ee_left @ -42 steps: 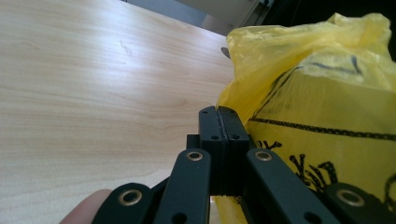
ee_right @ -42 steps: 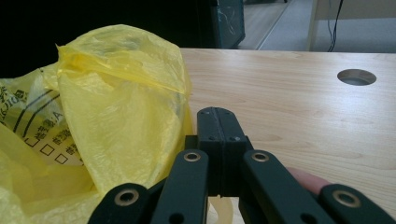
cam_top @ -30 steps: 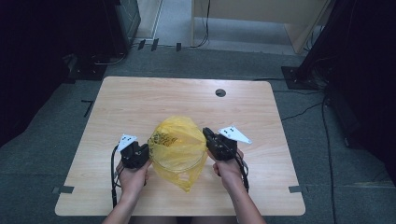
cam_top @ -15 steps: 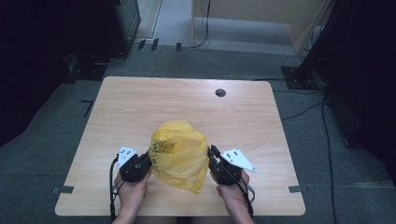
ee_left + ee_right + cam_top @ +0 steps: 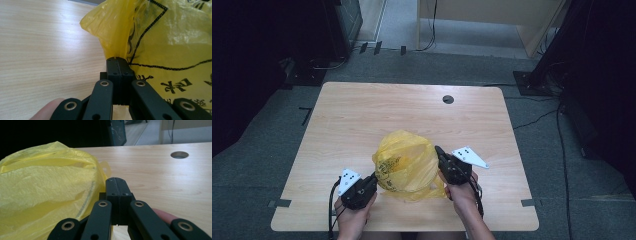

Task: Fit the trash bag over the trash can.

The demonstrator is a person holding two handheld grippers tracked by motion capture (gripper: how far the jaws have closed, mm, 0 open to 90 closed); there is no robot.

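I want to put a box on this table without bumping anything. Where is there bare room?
The far half of the table is bare, from the yellow plastic bag back to the cable hole, plus strips along both side edges. The near middle is crowded: the left gripper and right gripper flank the bag.

Crumpled yellow plastic bag (image 5: 406, 164) with black print, puffed up, sitting near the table's near edge, centre.
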